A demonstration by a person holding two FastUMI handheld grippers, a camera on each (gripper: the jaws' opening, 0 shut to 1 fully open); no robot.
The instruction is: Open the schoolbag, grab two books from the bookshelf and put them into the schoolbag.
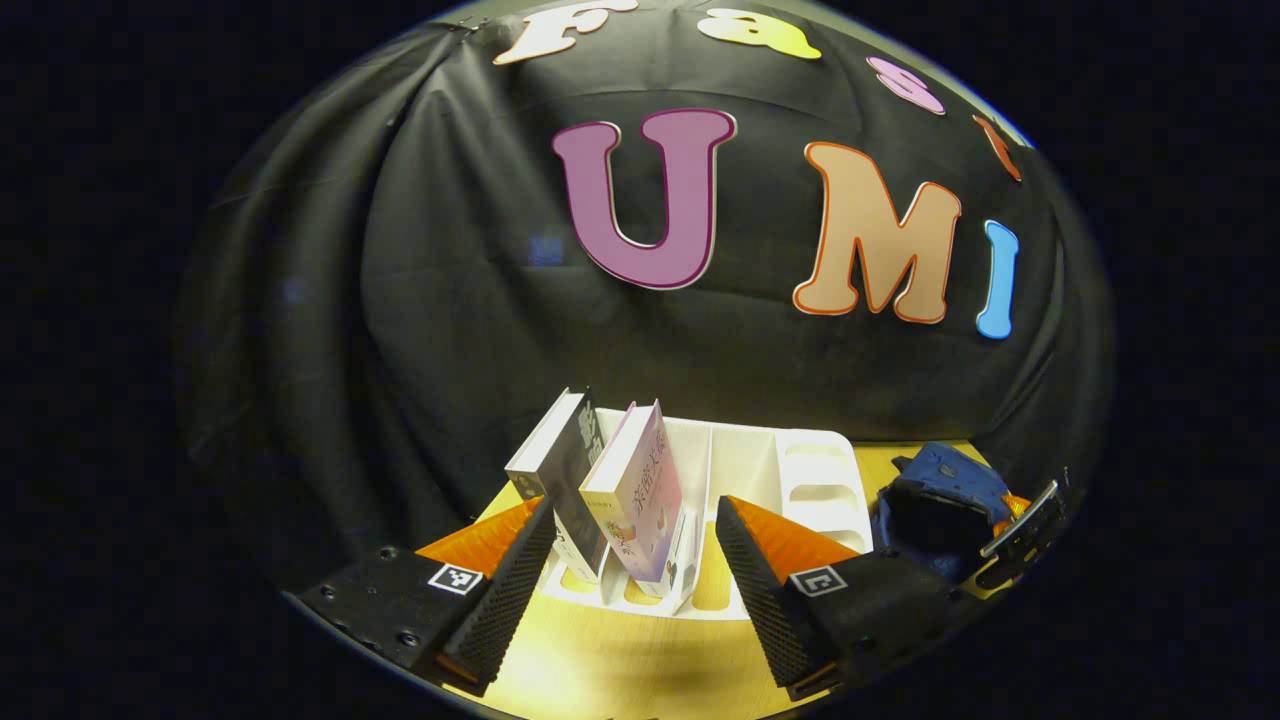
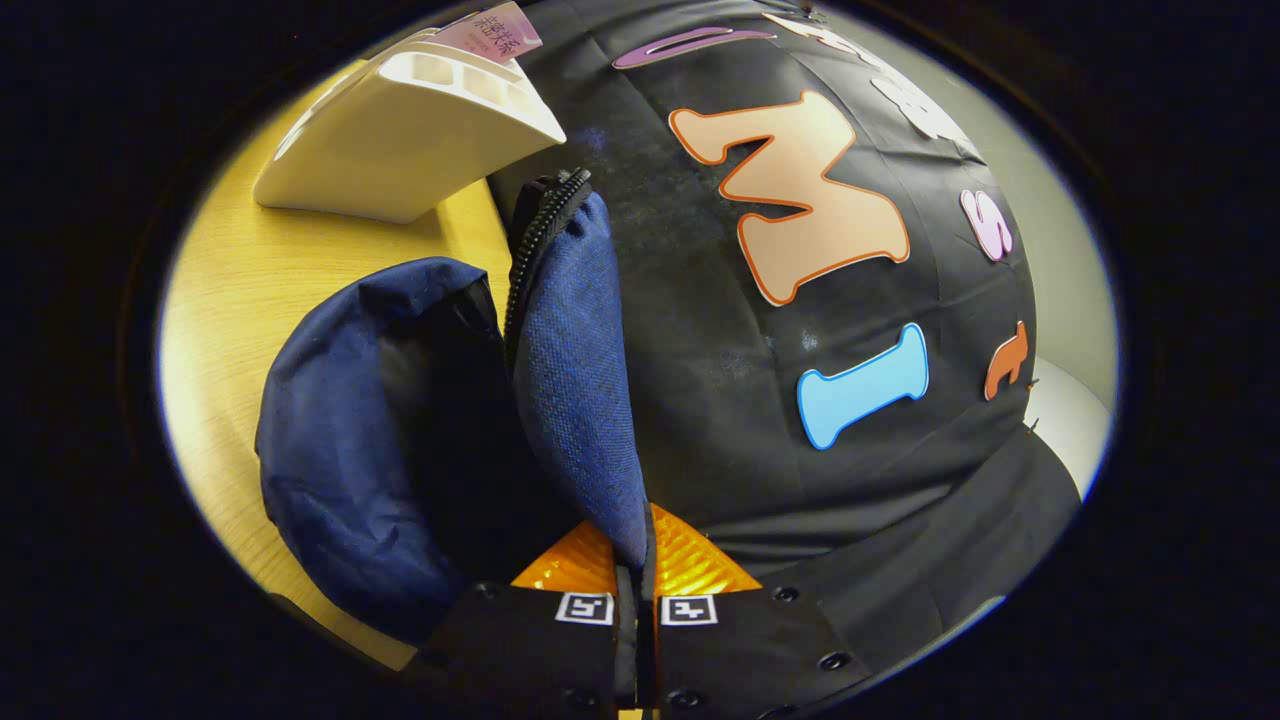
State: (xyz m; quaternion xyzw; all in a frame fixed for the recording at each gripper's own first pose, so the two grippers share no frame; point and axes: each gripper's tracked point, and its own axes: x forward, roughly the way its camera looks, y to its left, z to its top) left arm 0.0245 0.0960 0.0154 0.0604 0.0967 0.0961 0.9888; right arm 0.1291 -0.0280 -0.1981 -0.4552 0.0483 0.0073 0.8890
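Note:
A white bookshelf rack (image 1: 790, 470) stands on the wooden table, with two books leaning in its left slots: a dark book (image 1: 560, 460) and a pink-covered book (image 1: 640, 490). My left gripper (image 1: 635, 515) is open, one finger on each side of the two books and close in front of them. The blue schoolbag (image 1: 935, 490) lies to the right of the rack. In the right gripper view the schoolbag (image 2: 350, 430) gapes open with a dark inside. My right gripper (image 2: 637, 560) is shut on its blue zippered flap (image 2: 580, 380), holding the flap up.
The wooden table (image 2: 220, 300) runs up to the black cloth wall behind the rack and bag. The rack (image 2: 400, 140) sits just beyond the bag, with the pink book's top (image 2: 495, 30) poking above it. The rack's right slots (image 1: 815, 480) hold nothing.

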